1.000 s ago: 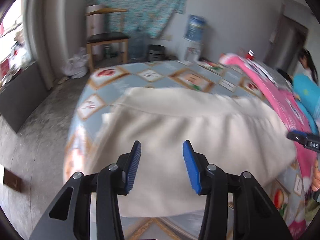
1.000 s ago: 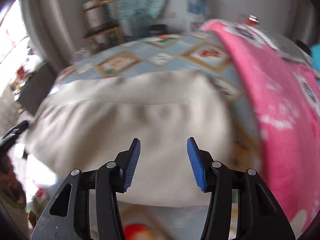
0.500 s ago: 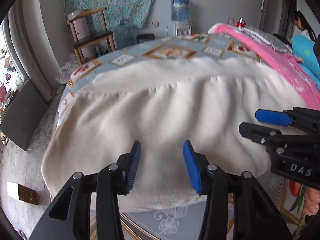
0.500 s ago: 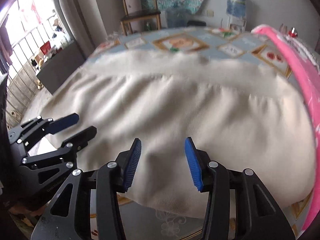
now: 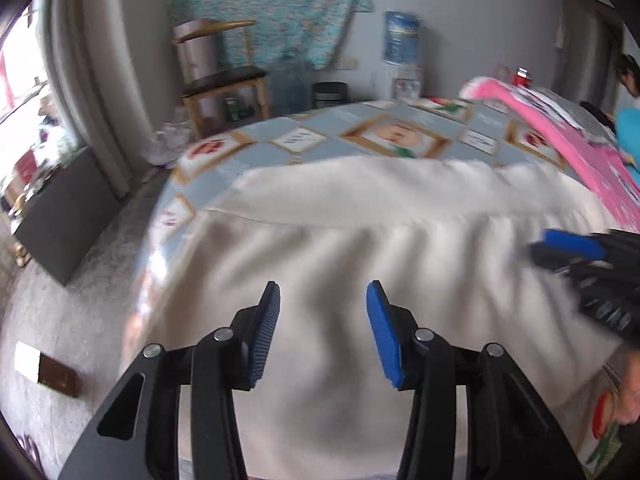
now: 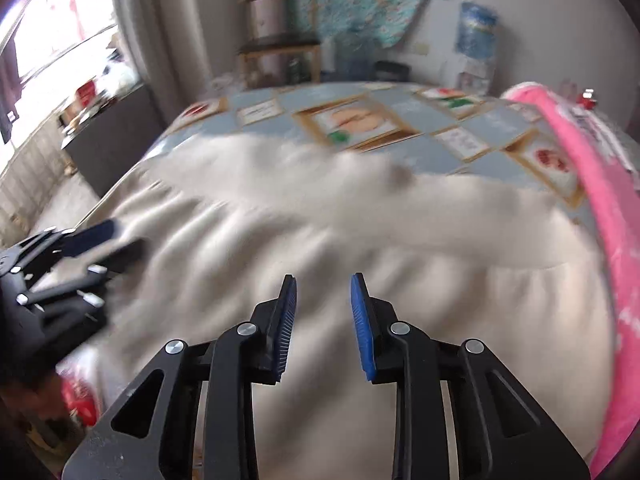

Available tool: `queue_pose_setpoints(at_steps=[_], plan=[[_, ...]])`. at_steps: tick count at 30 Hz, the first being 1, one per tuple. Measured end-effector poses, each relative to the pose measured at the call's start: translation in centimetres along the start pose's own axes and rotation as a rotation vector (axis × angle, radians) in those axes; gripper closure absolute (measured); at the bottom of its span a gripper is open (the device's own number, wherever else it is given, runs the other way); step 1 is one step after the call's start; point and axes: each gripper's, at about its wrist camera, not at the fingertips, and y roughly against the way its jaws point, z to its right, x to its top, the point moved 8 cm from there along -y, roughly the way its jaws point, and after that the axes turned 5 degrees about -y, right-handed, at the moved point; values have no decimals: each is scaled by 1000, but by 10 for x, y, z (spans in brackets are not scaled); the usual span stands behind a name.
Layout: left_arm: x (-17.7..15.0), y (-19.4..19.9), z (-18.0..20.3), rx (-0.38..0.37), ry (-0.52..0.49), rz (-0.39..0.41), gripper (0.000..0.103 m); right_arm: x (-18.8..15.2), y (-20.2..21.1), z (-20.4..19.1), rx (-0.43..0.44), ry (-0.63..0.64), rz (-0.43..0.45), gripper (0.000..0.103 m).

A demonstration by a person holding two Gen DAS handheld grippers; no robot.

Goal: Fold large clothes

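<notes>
Now left gripper [image 5: 322,330] parted over cream garment [image 5: 360,248]; right gripper [image 6: 323,322] jaws just narrowing, nothing visibly pinched.

The cream garment [image 5: 360,240] is looking like soft matt knit cloth, the tablecloth [image 5: 224,172] is shining glossy like plastic, the fingers [image 5: 264,336] are showing ribbed blue rubber.

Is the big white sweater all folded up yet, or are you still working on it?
Still working. The cream garment lies on the patterned table, with one layer already lying over another. Both grippers hang over its near part: the left gripper with jaws open, the right gripper with jaws just narrowing but gripping nothing. Grabbing and more folding seem left.
</notes>
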Motion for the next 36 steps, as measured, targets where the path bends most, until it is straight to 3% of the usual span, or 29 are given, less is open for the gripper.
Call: queue_pose_setpoints(at_steps=[3,5,8,11,16,18,21,23,25,27,31,32,34,36], plan=[[-6,-25,-44,18,157,-86,59,3,-21,51,-77,-131,-48,77],[-12,-33,-56,-21,213,-106,58,-5,-38,66,-43,-185,-101,77],[-12,-23,-54,-4,167,-92,58,-4,-30,67,-52,-159,-102,77],[-21,-2,-61,-6,168,-78,58,-9,4,86,-50,-221,-48,65],[-48,10,-69,11,177,-105,58,-61,38,139,-128,-373,-46,61],[-56,5,-65,22,158,-117,58,-77,34,140,-121,-367,-54,61],[-52,19,-63,30,166,-91,58,-74,50,130,-188,-306,-35,61],[-50,33,-64,36,166,-50,57,-68,73,117,-160,-285,21,56],[-58,33,-66,51,162,-73,54,-74,83,110,-164,-273,48,53],[-70,22,-66,48,169,-126,54,-92,70,112,-162,-296,4,53],[-65,40,-68,41,197,-79,54,-98,68,108,-208,-289,-21,51],[-61,49,-66,32,195,-57,54,-94,74,105,-214,-281,-13,49],[-52,75,-62,38,166,-2,54,-84,94,90,-186,-258,35,32],[-49,99,-56,31,142,39,42,-79,114,74,-149,-239,77,22]])
